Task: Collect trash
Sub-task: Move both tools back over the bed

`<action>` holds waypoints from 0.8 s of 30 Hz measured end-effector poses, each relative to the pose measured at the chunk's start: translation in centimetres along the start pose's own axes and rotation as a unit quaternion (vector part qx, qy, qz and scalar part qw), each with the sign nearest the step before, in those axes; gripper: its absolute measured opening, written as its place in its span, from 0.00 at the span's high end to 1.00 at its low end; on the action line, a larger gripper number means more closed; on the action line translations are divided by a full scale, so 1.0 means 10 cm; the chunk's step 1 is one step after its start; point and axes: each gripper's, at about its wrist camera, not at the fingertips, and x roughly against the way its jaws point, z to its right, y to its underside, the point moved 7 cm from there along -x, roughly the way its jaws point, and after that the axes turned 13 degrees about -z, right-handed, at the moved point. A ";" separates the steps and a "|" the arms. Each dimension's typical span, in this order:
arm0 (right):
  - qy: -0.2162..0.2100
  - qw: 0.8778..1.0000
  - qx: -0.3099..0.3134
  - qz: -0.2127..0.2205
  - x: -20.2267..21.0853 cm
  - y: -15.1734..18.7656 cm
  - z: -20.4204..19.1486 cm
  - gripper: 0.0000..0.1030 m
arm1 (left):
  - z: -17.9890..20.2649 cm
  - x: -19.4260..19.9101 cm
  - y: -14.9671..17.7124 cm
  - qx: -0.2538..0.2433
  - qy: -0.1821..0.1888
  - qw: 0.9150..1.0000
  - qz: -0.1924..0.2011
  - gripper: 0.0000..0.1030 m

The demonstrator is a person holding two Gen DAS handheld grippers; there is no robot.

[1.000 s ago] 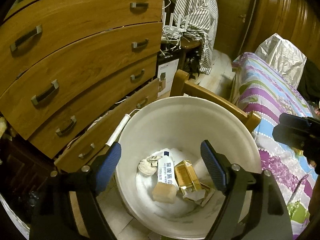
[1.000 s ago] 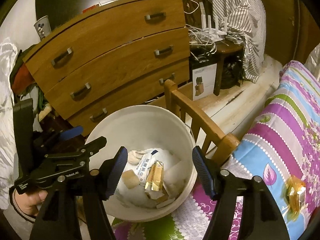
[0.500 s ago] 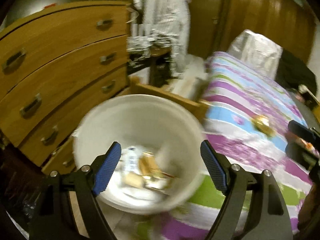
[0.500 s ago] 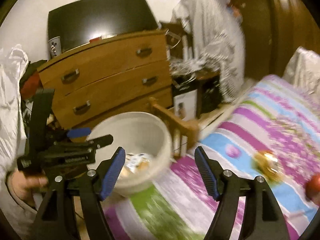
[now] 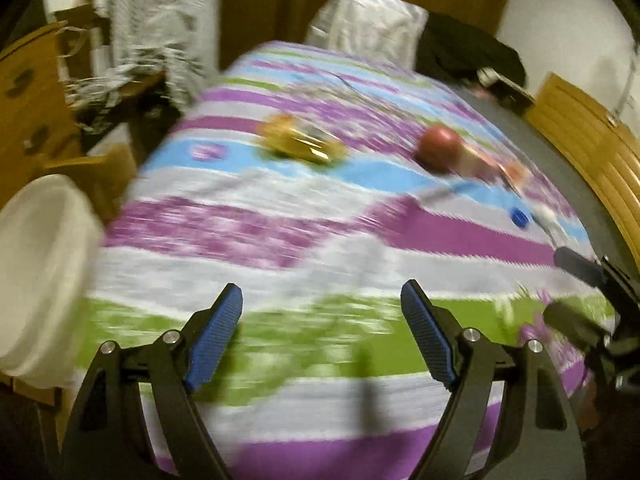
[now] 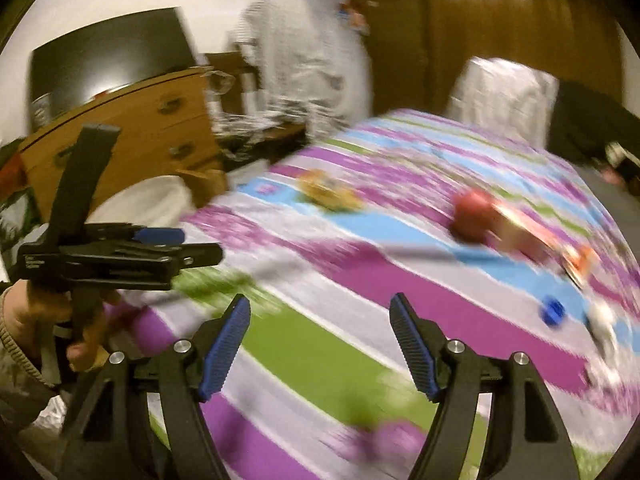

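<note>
Both tongs, left & right, spread, empty, over bed w/ 1 yellow wrapper, 1 red ball, 1 blue cap.

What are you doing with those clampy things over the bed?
A person is tidying up trash with a gripper in each hand. Both the left gripper and the right gripper are open and empty, held above the striped bedspread. The white bin sits off to the left. On the bed lie a crinkly yellow wrapper, a red round thing and a small blue cap. The pictures are blurry.
</note>
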 end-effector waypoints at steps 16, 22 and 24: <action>0.086 0.985 -0.146 0.011 0.67 0.88 2.42 0.29 | 2.01 -0.99 -0.31 -0.163 0.055 0.982 -0.072 0.24; 0.091 0.984 -0.151 -0.013 0.42 0.67 3.01 0.29 | 2.67 -1.42 -0.66 -0.203 0.055 0.974 -0.088 0.24; 0.079 0.985 -0.152 -0.030 0.26 0.57 3.13 0.29 | 2.83 -1.55 -0.78 -0.208 0.053 0.973 -0.089 0.24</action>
